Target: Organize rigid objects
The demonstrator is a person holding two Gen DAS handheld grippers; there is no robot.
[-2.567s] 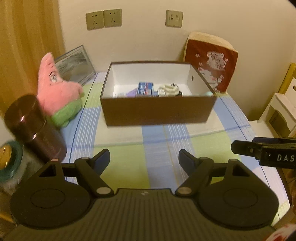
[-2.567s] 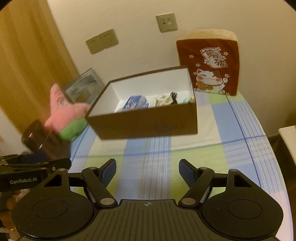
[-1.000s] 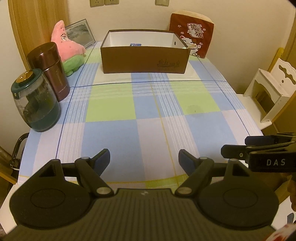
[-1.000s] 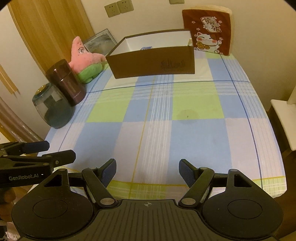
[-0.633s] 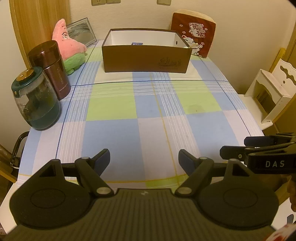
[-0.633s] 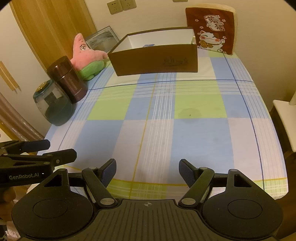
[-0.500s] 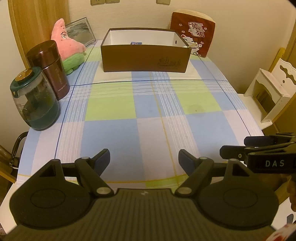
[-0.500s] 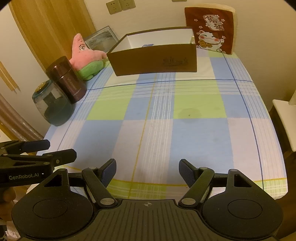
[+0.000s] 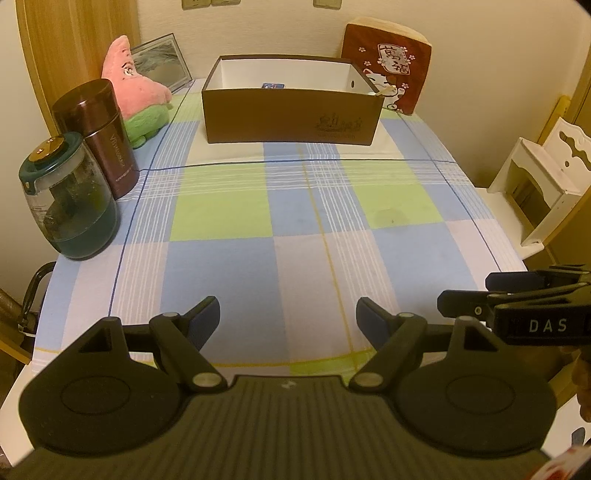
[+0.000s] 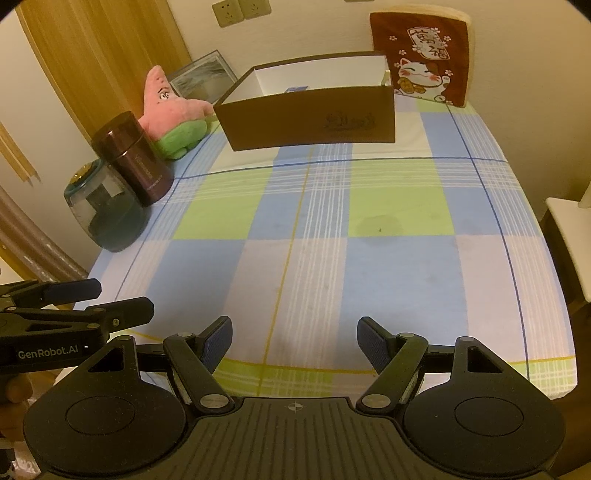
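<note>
Jar (image 9: 70,206), canister (image 9: 98,136), plush (image 9: 138,99) beside box (image 9: 291,114)

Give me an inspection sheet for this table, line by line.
Surface: checked tablecloth, a faint round stain right of centre.
Job's things: brown box at the far end, open; only a blue item's edge shows inside.
Clutter: glass kettle, dark canister, pink plush, picture frame along the left edge; cat cushion behind the box.
Grippers: left gripper and right gripper open, empty, over the near edge.
Cables: nothing seen.
Surroundings: wall sockets, white chair at right.
</note>
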